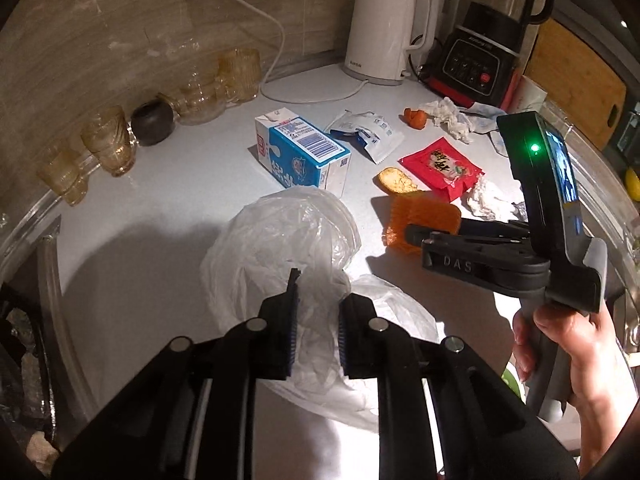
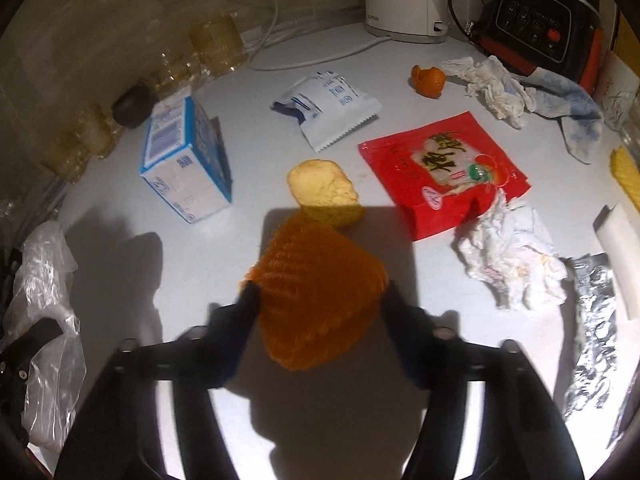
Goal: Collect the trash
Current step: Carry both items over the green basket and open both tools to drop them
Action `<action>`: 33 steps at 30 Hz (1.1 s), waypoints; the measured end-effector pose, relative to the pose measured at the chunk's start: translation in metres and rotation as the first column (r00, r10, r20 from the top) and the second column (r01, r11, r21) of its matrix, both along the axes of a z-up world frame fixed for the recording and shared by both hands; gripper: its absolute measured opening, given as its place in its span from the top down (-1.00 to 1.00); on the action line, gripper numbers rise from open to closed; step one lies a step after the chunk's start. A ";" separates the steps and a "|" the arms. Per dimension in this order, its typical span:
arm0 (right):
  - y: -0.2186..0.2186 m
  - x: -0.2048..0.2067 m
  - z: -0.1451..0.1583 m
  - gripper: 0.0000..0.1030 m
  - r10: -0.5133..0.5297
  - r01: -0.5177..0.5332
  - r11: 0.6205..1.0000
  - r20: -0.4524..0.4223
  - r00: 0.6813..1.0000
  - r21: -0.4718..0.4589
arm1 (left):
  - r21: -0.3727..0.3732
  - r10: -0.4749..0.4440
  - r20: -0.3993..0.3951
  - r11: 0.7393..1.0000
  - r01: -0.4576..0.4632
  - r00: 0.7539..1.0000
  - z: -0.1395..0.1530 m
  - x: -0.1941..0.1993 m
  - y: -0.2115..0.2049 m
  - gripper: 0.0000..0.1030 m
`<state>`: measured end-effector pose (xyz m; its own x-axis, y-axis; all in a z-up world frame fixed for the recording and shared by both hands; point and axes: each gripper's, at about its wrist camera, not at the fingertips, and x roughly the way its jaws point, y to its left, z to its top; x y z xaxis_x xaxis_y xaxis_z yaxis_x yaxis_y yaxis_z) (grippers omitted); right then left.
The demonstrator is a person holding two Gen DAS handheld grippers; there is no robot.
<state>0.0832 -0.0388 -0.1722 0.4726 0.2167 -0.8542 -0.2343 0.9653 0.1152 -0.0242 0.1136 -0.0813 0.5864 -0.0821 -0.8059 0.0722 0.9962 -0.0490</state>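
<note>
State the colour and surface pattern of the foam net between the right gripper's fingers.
Orange, with a woven mesh pattern: the foam net shows best in the right wrist view.

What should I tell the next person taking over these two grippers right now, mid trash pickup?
Left gripper: shut on the clear plastic bag, near the counter's front edge.
Right gripper: fingers either side of the orange foam net; contact is unclear through motion blur.
Done: bag in hand; no trash visibly in it yet.
Left on the counter: milk carton, white-blue wrapper, red packet, yellow food chunk, orange peel, two crumpled tissues, foil wrapper.
Next: probably grip the net and drop it in the bag.
</note>
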 end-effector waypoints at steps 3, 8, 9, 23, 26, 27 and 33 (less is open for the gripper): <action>-0.001 -0.008 0.008 0.29 0.007 -0.007 1.000 0.005 1.000 0.002 | -0.001 -0.017 0.006 1.000 0.017 1.000 0.004 -0.008 -0.003 0.69; -0.022 -0.045 0.036 0.32 0.004 -0.005 1.000 0.047 0.999 0.022 | 0.000 -0.081 0.021 0.997 0.081 0.996 0.018 -0.031 -0.020 0.69; -0.028 -0.053 0.041 0.32 0.001 -0.002 1.000 0.058 0.998 0.016 | -0.005 -0.100 0.020 0.995 0.100 0.995 0.021 -0.038 -0.026 0.69; -0.183 -0.234 0.084 0.28 -0.120 0.126 0.991 0.094 0.988 -0.052 | -0.073 -0.294 -0.080 0.955 0.289 0.952 0.001 -0.133 -0.159 0.68; -0.206 -0.256 0.082 0.27 -0.126 0.131 0.990 0.092 0.988 -0.048 | -0.069 -0.304 -0.100 0.952 0.298 0.948 -0.010 -0.148 -0.185 0.68; -0.211 -0.261 0.083 0.27 -0.125 0.129 0.990 0.091 0.988 -0.048 | -0.067 -0.300 -0.112 0.954 0.294 0.947 -0.015 -0.153 -0.194 0.68; -0.237 -0.283 0.084 0.25 -0.119 0.123 0.992 0.093 0.988 -0.033 | -0.051 -0.278 -0.176 0.960 0.274 0.944 -0.042 -0.165 -0.225 0.58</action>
<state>-0.1995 -0.2763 -0.0878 0.5694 0.1210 -0.8131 -0.1232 0.9905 0.0612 -0.1897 -0.1113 -0.1233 0.3838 -0.2422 -0.8911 0.3318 0.9367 -0.1117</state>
